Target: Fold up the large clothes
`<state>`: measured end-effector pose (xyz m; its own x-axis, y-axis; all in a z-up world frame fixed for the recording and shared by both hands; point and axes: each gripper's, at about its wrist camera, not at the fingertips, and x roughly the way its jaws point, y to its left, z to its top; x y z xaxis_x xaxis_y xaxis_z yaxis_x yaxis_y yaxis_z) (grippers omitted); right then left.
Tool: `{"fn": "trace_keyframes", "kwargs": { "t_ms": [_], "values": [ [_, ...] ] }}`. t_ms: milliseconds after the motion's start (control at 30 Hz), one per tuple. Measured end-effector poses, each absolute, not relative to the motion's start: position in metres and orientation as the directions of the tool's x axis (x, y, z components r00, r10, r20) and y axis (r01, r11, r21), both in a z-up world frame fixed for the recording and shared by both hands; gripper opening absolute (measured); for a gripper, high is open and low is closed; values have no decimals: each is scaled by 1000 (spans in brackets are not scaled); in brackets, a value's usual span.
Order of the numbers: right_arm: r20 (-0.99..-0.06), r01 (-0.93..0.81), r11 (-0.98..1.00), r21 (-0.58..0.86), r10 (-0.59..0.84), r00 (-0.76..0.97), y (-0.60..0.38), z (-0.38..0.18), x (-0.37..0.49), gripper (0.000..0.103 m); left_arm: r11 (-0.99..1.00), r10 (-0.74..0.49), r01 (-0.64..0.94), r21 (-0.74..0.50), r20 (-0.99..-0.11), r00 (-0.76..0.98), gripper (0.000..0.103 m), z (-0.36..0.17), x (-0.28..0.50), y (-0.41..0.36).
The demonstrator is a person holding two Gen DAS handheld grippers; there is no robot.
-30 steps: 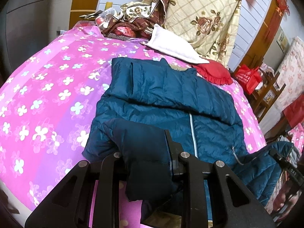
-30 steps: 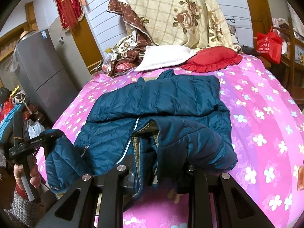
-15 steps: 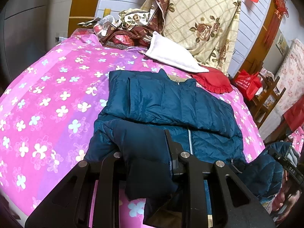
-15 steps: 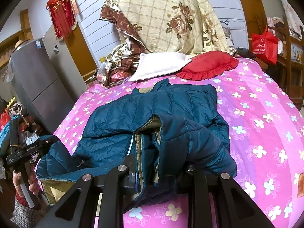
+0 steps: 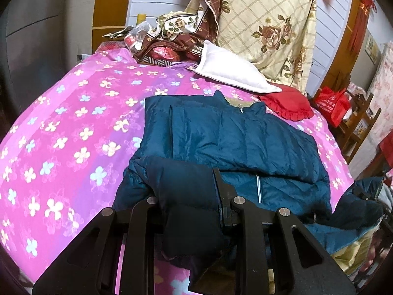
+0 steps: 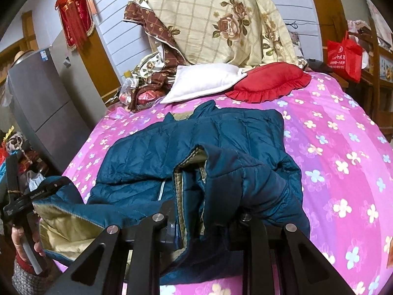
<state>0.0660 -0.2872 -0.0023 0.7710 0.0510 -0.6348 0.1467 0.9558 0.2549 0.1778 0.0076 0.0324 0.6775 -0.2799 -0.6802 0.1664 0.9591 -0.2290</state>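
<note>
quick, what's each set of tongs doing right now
Left tongs: closed on the hem of the blue jacket.
Right tongs: closed on the same jacket's hem at its other corner.

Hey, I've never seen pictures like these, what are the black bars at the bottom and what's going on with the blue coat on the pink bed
No robot here: a person holds a hand-held two-finger gripper in each hand, and each gripper carries a wide-angle camera looking along its fingers. The black bars are those fingers.

One picture comes from the left gripper, the other from the right gripper. Each is shut on the near hem of a teal puffer jacket, lifted off the bed so the tan lining shows. The right view also catches the left gripper and the hand holding it.

The jacket lies on a pink flowered bedspread. Behind it are a white pillow, a red ruffled cushion and a piled floral quilt.
</note>
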Motion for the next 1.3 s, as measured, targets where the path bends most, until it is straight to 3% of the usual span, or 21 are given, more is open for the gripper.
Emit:
{"fn": "trace_keyframes", "kwargs": {
  "t_ms": [267,567,900,1033,1167,1300],
  "values": [
    [-626,173,953,248,21,780,-307,15,110,23,971,-234,135,-198,-665,710,23,62,234,-9],
    [-668,254,934,252,-22,744,-347,14,205,23,995,-86,93,-31,-724,685,23,65,337,-59],
    [-755,395,871,293,-42,654,-407,-53,291,23,989,137,-40,145,-752,645,23,-10,426,-91],
    [-780,399,898,187,-111,616,-395,-72,314,23,977,194,-59,204,-744,640,24,-35,437,-97],
    [-777,368,923,112,-150,612,-385,-67,317,29,991,131,-56,124,-760,636,25,-23,433,-80],
    [-751,335,919,207,-69,656,-391,-49,299,43,993,-61,-45,-111,-789,611,29,-3,425,-45]
  ]
}}
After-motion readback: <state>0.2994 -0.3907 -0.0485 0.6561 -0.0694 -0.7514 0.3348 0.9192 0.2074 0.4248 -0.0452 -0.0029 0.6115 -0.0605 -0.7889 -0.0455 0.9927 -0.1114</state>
